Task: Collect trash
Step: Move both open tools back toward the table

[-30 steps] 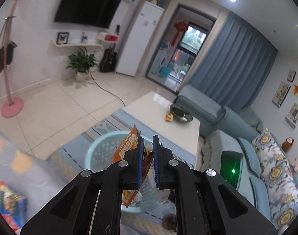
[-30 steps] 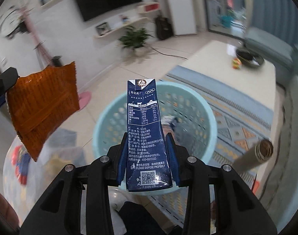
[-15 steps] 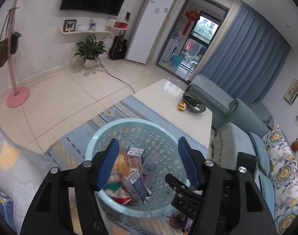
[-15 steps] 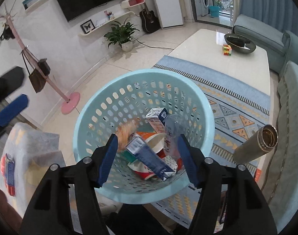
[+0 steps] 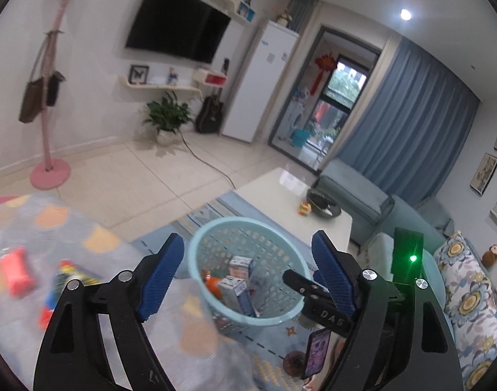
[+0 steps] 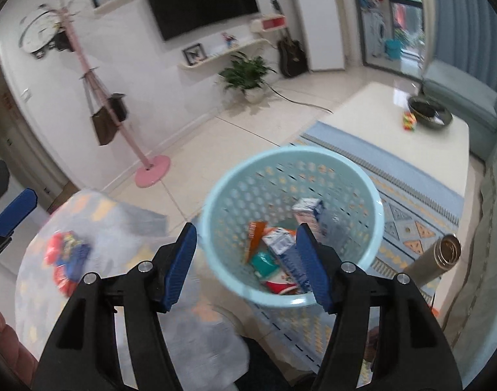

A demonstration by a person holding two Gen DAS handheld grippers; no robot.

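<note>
The left tongs (image 5: 248,273) are spread wide and opening more, with nothing between the blue pads (image 5: 160,277). The right tongs (image 6: 247,264) are spread too, and they pinch nothing.

Both point down at a round light blue basket (image 6: 374,208) full of holes. It stands on a blue patterned rug (image 6: 411,202), close to the near edge of the white worktop (image 6: 379,120). The trash sits at the bottom of the basket: a dark blue milk carton (image 6: 286,251) lying down, a small white and blue box (image 6: 308,207) near the far wall, an orange wrapper (image 6: 255,234) beside the carton, and something teal (image 6: 264,259) under them.

On the far end of the worktop are a dark bowl (image 6: 429,114) and a small colorful cube (image 6: 408,120) just beside it.

A round cloth with orange spots (image 6: 95,215) lies to the left of the basket. Red and blue packets (image 6: 67,254) lie on it, but they are blurry. A shiny metal bottle (image 6: 439,257) leans at the right of the basket.
</note>
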